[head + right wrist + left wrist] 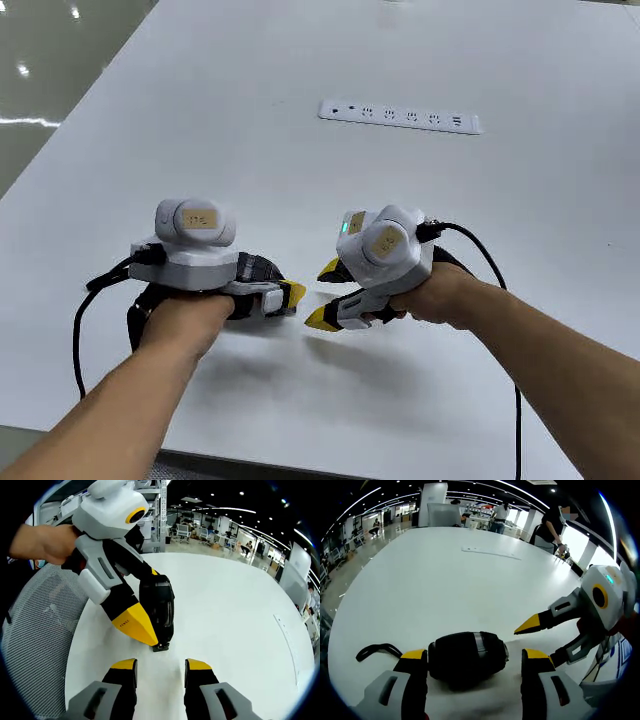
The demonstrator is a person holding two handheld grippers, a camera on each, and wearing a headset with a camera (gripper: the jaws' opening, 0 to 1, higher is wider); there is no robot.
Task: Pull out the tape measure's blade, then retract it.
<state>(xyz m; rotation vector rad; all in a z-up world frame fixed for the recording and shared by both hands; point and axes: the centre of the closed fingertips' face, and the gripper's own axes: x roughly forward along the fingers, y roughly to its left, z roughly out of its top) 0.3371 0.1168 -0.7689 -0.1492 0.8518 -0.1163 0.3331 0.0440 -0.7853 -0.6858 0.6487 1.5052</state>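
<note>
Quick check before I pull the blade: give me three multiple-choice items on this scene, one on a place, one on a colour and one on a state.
1. Where is the tape measure?
A. Between the jaws of the left gripper
B. In a drawer
C. On the floor

2. What colour is its case?
A. Red
B. Black
C. White

3. How is the right gripper?
A. Shut on a screwdriver
B. Shut on a cloth
C. Open, holding nothing

Answers:
1. A: the left gripper view shows the case with a yellow-tipped jaw on each side.
2. B: the case is black in both gripper views.
3. C: its jaws stand apart with bare table between them.
</note>
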